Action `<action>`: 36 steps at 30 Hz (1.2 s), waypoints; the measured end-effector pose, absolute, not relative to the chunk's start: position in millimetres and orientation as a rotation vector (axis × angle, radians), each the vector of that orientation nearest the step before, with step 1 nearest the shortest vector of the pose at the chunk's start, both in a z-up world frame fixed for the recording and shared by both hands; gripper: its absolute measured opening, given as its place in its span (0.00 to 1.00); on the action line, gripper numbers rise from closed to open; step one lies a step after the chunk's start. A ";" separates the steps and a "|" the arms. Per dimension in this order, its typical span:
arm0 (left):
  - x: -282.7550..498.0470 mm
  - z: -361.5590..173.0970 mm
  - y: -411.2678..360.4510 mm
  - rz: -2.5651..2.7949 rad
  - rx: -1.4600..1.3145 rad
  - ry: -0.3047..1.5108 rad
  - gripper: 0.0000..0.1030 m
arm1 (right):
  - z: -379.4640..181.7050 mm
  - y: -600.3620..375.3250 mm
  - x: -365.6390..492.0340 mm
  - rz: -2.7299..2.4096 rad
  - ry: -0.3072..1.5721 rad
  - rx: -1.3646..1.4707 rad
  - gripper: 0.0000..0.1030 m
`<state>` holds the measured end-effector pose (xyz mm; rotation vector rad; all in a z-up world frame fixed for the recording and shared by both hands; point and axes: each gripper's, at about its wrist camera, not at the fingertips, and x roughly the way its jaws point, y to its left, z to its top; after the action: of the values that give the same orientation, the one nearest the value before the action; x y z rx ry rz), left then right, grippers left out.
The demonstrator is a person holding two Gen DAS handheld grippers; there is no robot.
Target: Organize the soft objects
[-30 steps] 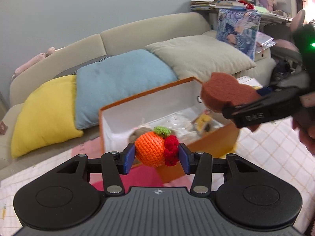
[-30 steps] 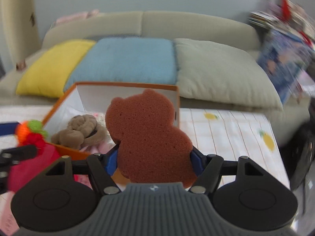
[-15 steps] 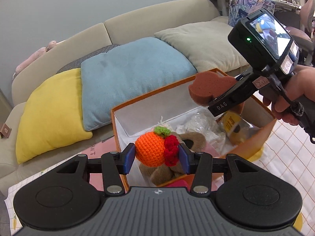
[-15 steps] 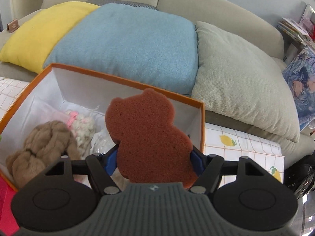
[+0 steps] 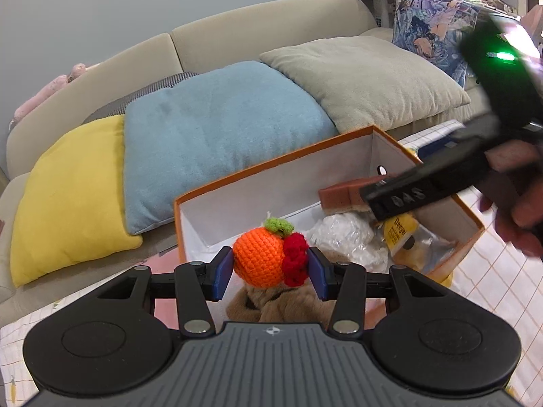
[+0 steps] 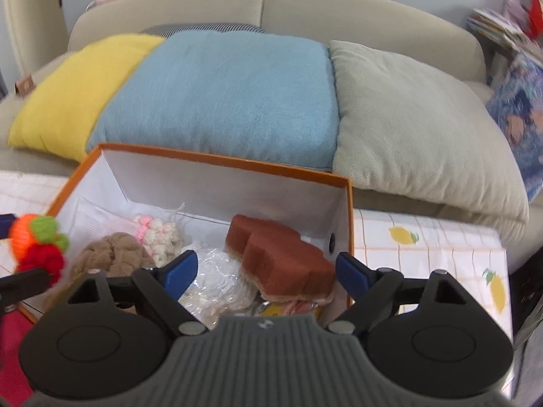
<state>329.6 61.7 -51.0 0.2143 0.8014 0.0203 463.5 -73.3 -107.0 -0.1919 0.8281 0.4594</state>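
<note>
My left gripper [image 5: 270,268] is shut on an orange crocheted fruit [image 5: 259,259] with a green top and red berries, held above the near left part of the orange box [image 5: 271,166]. My right gripper [image 6: 263,269] is open over the box [image 6: 224,161]. The brown bear-shaped sponge [image 6: 278,259] lies flat in the box on other soft items, between the open fingers. It also shows in the left wrist view [image 5: 342,196]. The crocheted fruit shows at the left of the right wrist view [image 6: 34,240].
The box holds a brown plush [image 6: 112,252], a pink-white knitted toy [image 6: 157,234], crinkled plastic bags [image 5: 346,235] and a yellow packet [image 5: 400,232]. Behind it a sofa [image 5: 237,34] carries yellow [image 5: 68,183], blue [image 5: 217,129] and grey-green [image 5: 366,74] cushions. A lemon-print cloth [image 6: 424,251] covers the table.
My right gripper lowered into the box, opened and let go of the brown sponge, which now lies flat. My left gripper moved forward over the box with the fruit.
</note>
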 end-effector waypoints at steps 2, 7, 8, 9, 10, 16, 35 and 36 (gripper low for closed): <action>340.1 -52.1 62.4 0.019 0.194 0.809 0.52 | -104.9 -81.2 456.8 0.461 0.825 -0.161 0.86; 362.4 -55.5 58.8 0.004 0.183 0.816 0.52 | -104.2 -93.6 441.4 0.476 0.824 -0.149 0.86; 365.8 -55.5 58.2 0.007 0.181 0.814 0.53 | -104.0 -95.5 438.6 0.477 0.821 -0.151 0.86; 368.9 -55.3 57.5 0.014 0.179 0.810 0.54 | -103.8 -97.0 436.4 0.477 0.818 -0.154 0.86; 371.6 -54.4 56.9 0.026 0.182 0.803 0.57 | -103.7 -99.3 433.4 0.477 0.813 -0.157 0.86; 375.6 -45.5 59.8 0.030 0.156 0.788 0.62 | -103.8 -105.8 427.6 0.470 0.803 -0.167 0.86; 318.8 -0.5 68.2 0.025 0.166 0.707 0.63 | -63.0 -104.0 394.3 0.496 0.755 -0.135 0.90; 311.6 5.2 68.3 0.022 0.173 0.692 0.63 | -57.2 -104.8 390.4 0.497 0.745 -0.131 0.90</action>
<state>311.6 68.3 5.2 0.1726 0.6922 0.0221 390.4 -104.8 -57.2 -0.1308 0.7450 0.4966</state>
